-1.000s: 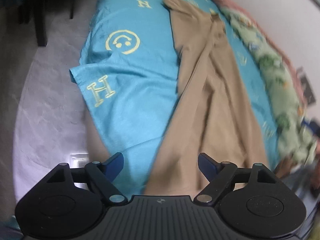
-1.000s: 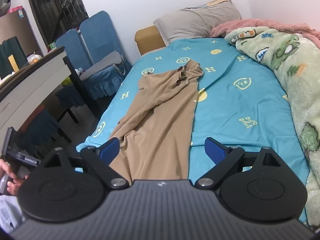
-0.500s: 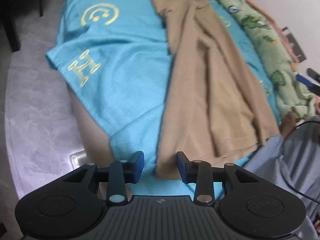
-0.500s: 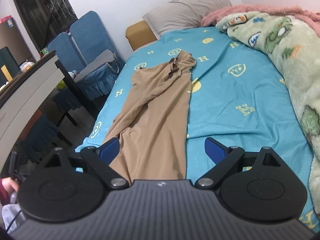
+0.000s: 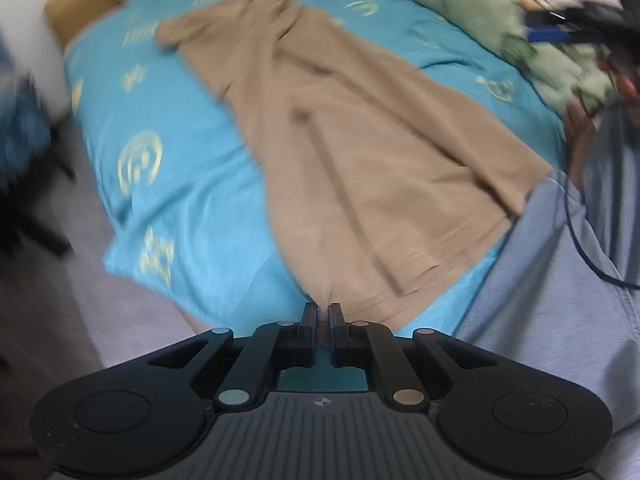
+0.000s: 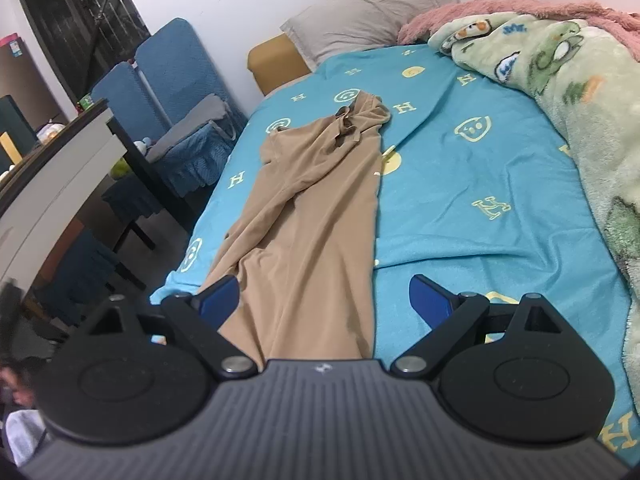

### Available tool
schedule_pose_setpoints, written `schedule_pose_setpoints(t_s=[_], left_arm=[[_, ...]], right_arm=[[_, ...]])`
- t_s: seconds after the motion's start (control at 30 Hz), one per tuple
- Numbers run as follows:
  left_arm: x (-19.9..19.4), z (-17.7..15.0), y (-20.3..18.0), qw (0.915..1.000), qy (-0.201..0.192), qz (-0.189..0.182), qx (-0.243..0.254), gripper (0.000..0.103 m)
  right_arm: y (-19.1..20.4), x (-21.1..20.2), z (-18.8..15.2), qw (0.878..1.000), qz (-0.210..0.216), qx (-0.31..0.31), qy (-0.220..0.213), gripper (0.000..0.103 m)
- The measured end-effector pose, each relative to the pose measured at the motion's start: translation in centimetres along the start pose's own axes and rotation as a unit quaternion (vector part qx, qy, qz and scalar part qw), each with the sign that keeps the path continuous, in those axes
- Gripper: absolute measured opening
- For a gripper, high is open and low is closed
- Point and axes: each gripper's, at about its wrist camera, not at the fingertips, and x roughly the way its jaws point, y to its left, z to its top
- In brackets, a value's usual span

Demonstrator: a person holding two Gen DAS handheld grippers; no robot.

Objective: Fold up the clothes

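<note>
Left wrist view: we find the left gripper (image 5: pixel 323 314) clamped on the tan garment's (image 5: pixel 360 140) hem, lower centre. Right gripper (image 6: pixel 324 300) stands apart; the garment lies lengthwise on the blue bedsheet (image 6: pixel 480 168).

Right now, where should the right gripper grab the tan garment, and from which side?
Its near hem, right-hand corner, from above at the bed's foot end. The garment lies lengthwise, hem nearest the open right gripper; the left gripper already pinches the hem's other corner.
</note>
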Motion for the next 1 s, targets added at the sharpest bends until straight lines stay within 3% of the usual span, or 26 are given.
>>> schedule_pose_setpoints(t_s=[0.13,0.27,0.4,0.53,0.6,0.73,0.77,0.8,0.9,0.93,0.97,1.0], left_arm=[[-2.4,2.6,-5.8,0.9969,-0.021,0.06,0.047,0.005],[-4.1,4.6,-11.2,0.9915,-0.062,0.085,0.077,0.005],[-4.1,5.4,-14.6,0.9879,-0.09,0.076,0.101,0.005],[-1.5,6.1,-16.6,0.9894,-0.072,0.049,0.117,0.005],[-0.2,6.4,-16.3,0.9939,-0.057,0.009,0.093,0.007],[2.4,7.0,-15.8,0.996,-0.029,-0.071,0.046,0.022],[2.4,7.2,-15.1,0.9954,-0.033,-0.088,0.016,0.029],[2.3,7.3,-14.3,0.9938,-0.038,-0.104,-0.013,0.045],[2.5,7.5,-10.8,0.9857,-0.057,-0.1,-0.123,0.068],[2.6,7.5,-9.6,0.9802,-0.061,-0.096,-0.162,0.076],[3.2,7.2,-8.2,0.9732,-0.06,-0.087,-0.204,0.077],[3.8,7.0,-6.9,0.9645,-0.059,-0.079,-0.245,0.077]], right_arm=[[-0.6,0.1,0.0,1.0,0.0,0.017,0.006,0.093],[-0.7,0.2,-0.2,1.0,0.001,0.02,0.012,0.093],[-0.6,0.2,-0.3,1.0,0.002,0.014,0.016,0.093],[-0.7,0.4,-0.5,1.0,0.004,0.017,0.025,0.093],[-0.7,0.8,-0.7,0.999,0.008,0.021,0.04,0.093],[-1.2,1.8,-1.3,0.995,0.023,0.046,0.081,0.093],[-1.3,2.1,-1.5,0.994,0.026,0.054,0.091,0.093],[-1.4,2.2,-1.6,0.993,0.029,0.063,0.099,0.093],[-2.1,3.1,-2.1,0.986,0.045,0.1,0.128,0.092],[-2.3,3.5,-2.3,0.983,0.049,0.111,0.139,0.084],[-2.5,4.0,-2.5,0.98,0.049,0.118,0.152,0.067],[-2.5,4.5,-2.6,0.978,0.043,0.122,0.165,0.066]])
